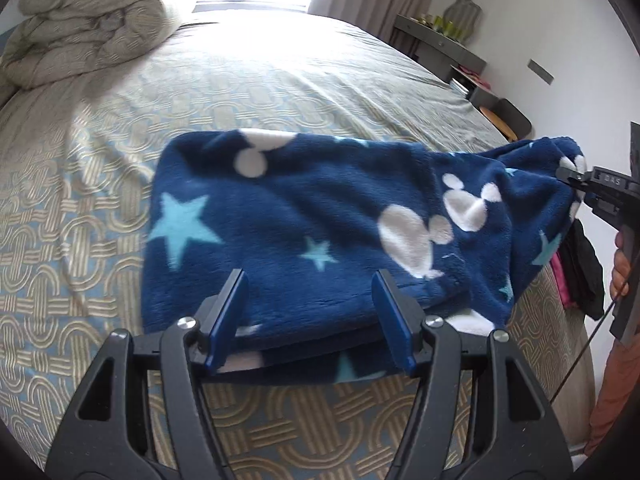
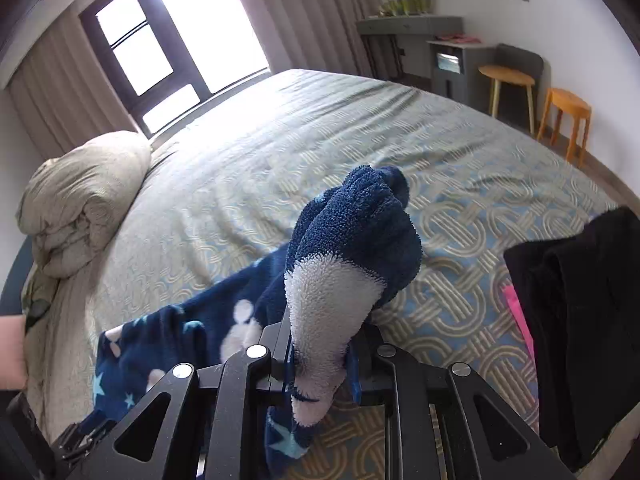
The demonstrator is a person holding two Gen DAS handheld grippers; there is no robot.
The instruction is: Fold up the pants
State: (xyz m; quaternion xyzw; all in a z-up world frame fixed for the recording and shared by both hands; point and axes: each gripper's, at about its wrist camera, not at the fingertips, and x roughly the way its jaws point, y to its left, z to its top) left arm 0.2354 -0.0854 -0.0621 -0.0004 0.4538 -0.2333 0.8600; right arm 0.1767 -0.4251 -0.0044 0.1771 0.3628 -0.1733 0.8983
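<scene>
On the bed (image 1: 280, 92), near its close edge, lie the pants (image 1: 304, 220): navy fleece with white mouse heads and pale stars, already doubled over at the near end, far right end lifted off the cover. Rolled duvet (image 1: 88, 20) sits well apart at the head; black clothes (image 2: 576, 320) at the right edge, not touching the pants.

Handling, my read: light, thick, very soft, zero stiffness. Will sag and bunch wherever unsupported, but the pile grips well, so slip is unlikely. Best holds look like the hem or waistband edges at the corners, all layers pinched together.

Left gripper (image 1: 310, 316): blue fingers (image 1: 226, 320) wide apart, straddling the near folded edge, holding nothing; contact with the fleece unclear.

Right gripper (image 2: 320, 364): closed tight on a bunched wad of the pants' end, fleece bulging out past the tips, end held up clear of the bed.
</scene>
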